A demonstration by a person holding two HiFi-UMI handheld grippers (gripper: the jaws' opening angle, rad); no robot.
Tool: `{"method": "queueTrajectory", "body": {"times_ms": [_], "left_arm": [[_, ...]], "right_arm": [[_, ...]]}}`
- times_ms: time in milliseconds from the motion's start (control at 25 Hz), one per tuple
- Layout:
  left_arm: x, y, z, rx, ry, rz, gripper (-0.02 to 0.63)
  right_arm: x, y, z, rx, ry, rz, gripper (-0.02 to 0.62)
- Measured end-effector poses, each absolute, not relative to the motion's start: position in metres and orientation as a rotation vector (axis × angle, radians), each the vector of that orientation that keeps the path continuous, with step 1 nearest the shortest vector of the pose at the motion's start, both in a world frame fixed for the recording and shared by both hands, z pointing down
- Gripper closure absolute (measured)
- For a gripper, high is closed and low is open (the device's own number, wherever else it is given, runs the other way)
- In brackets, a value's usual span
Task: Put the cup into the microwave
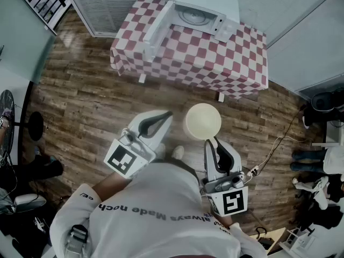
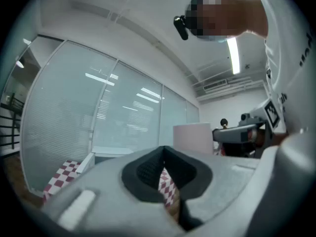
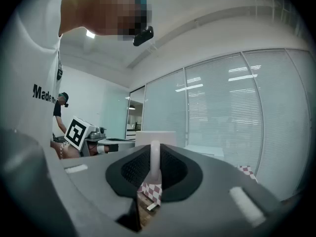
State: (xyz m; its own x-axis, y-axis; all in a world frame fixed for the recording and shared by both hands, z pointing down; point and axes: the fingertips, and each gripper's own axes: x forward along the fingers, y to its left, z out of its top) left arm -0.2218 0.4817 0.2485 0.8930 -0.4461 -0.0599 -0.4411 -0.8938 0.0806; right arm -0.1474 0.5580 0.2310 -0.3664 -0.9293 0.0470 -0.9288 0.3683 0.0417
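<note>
In the head view a cream cup (image 1: 202,121) hangs over the wooden floor in front of me, seen from above. My right gripper (image 1: 210,142) is shut on the cup's handle (image 3: 154,158), which stands upright between the pads, with the cup body (image 3: 155,137) just beyond. My left gripper (image 1: 167,115) is shut and empty, left of the cup and apart from it. From the left gripper view the cup (image 2: 193,137) shows to the right. The white microwave (image 1: 200,14) stands on the far table with its door (image 1: 158,24) swung open to the left.
The microwave's table has a red-and-white checked cloth (image 1: 193,58) and stands against a glass wall with blinds. A black stool (image 1: 34,126) is at the left. A cable and power strip (image 1: 255,169) lie on the floor at the right, near a person's legs (image 1: 307,160).
</note>
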Motion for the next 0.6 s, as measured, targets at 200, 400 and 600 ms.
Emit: {"method": "queueTrajectory", "body": {"times_ms": [200, 400, 600], "left_arm": [[-0.230, 0.485, 0.246, 3.016, -0.700, -0.121, 0.601], [-0.232, 0.482, 0.247, 3.011, -0.709, -0.116, 0.601], [-0.216, 0.465, 0.248, 3.004, -0.712, -0.107, 0.601]], "right_arm": [[-0.157, 0.559, 0.230, 1.731, -2.555, -0.036, 0.554], [-0.160, 0.553, 0.230, 1.726, -2.579, -0.023, 0.554], [-0.144, 0.533, 0.228, 1.725, -2.580, -0.021, 0.554]]}}
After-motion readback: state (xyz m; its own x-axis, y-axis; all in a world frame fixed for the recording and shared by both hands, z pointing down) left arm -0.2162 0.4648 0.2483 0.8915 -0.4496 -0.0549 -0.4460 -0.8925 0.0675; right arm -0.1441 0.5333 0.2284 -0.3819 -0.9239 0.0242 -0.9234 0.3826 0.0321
